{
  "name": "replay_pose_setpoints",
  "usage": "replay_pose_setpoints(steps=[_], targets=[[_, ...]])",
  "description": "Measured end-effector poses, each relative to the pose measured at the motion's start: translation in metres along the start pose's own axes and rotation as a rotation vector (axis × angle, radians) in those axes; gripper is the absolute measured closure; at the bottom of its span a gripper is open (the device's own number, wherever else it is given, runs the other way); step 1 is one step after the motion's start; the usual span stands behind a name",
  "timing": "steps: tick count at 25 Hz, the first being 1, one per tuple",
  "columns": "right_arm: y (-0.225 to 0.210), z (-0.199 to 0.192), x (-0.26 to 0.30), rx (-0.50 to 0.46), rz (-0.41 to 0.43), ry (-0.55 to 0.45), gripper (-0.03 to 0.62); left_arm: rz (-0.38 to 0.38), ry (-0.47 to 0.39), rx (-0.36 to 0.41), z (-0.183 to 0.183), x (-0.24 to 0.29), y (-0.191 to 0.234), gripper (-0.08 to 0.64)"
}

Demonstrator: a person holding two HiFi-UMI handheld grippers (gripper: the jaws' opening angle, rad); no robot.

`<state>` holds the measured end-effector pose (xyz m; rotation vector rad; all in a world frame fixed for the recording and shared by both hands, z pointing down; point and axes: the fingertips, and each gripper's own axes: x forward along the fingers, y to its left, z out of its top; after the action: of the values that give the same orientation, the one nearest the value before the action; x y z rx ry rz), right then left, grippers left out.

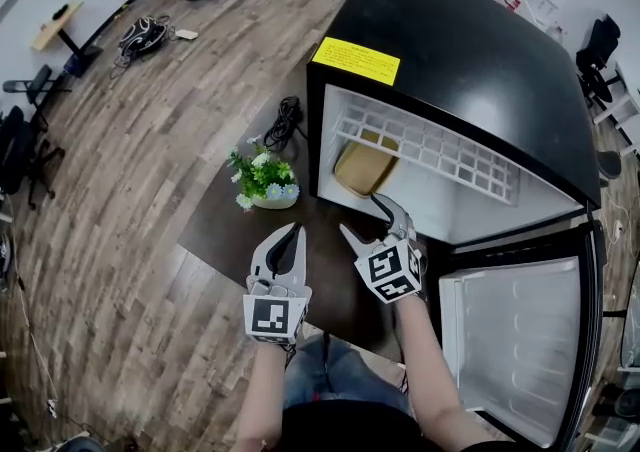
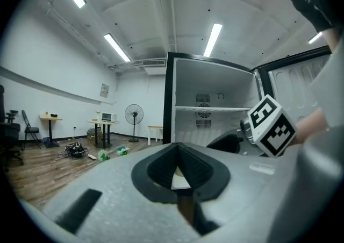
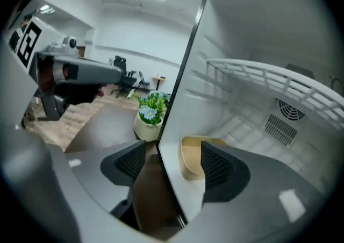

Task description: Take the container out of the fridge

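A shallow tan container (image 1: 364, 166) lies on the floor of the open black mini fridge (image 1: 470, 50), under a white wire shelf (image 1: 430, 147). My right gripper (image 1: 363, 217) is open at the fridge's front left corner. In the right gripper view its fingers straddle the fridge's left wall: one finger is outside and the other inside, just short of the container (image 3: 189, 160). My left gripper (image 1: 295, 232) hovers over the dark table to the left, shut and holding nothing. In the left gripper view the left gripper (image 2: 178, 148) points at the fridge interior.
A small pot of flowers (image 1: 265, 183) stands on the dark low table (image 1: 225, 230), just left of the fridge. A black cable (image 1: 285, 123) lies behind it. The fridge door (image 1: 510, 340) hangs open at the right. Wooden floor surrounds the table.
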<state>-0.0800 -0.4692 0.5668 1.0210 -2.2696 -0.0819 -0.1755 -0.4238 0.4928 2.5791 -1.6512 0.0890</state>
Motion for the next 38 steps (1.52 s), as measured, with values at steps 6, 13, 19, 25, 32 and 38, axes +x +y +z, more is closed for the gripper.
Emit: replay_pose_setpoints(steps=[6, 13, 19, 25, 32, 38], targets=[[0.000, -0.027, 0.042, -0.238, 0.114, 0.282, 0.282, -0.013, 0.022, -0.012, -0.007, 0.007, 0.004, 0.553], [-0.009, -0.049, 0.068, -0.277, 0.172, 0.438, 0.330, -0.008, 0.025, -0.020, -0.009, 0.006, 0.011, 0.553], [-0.010, -0.061, 0.081, -0.330, 0.231, 0.525, 0.359, 0.006, 0.031, -0.031, -0.013, 0.005, 0.018, 0.553], [-0.011, -0.053, 0.075, -0.341, 0.220, 0.529, 0.473, 0.012, 0.023, -0.035, -0.008, -0.001, 0.020, 0.552], [-0.010, -0.060, 0.070, -0.312, 0.213, 0.512, 0.560, 0.005, 0.040, -0.029, -0.013, -0.002, 0.015, 0.553], [-0.001, -0.056, 0.053, -0.256, 0.215, 0.457, 0.561, -0.005, 0.032, -0.031, -0.013, -0.003, 0.007, 0.552]])
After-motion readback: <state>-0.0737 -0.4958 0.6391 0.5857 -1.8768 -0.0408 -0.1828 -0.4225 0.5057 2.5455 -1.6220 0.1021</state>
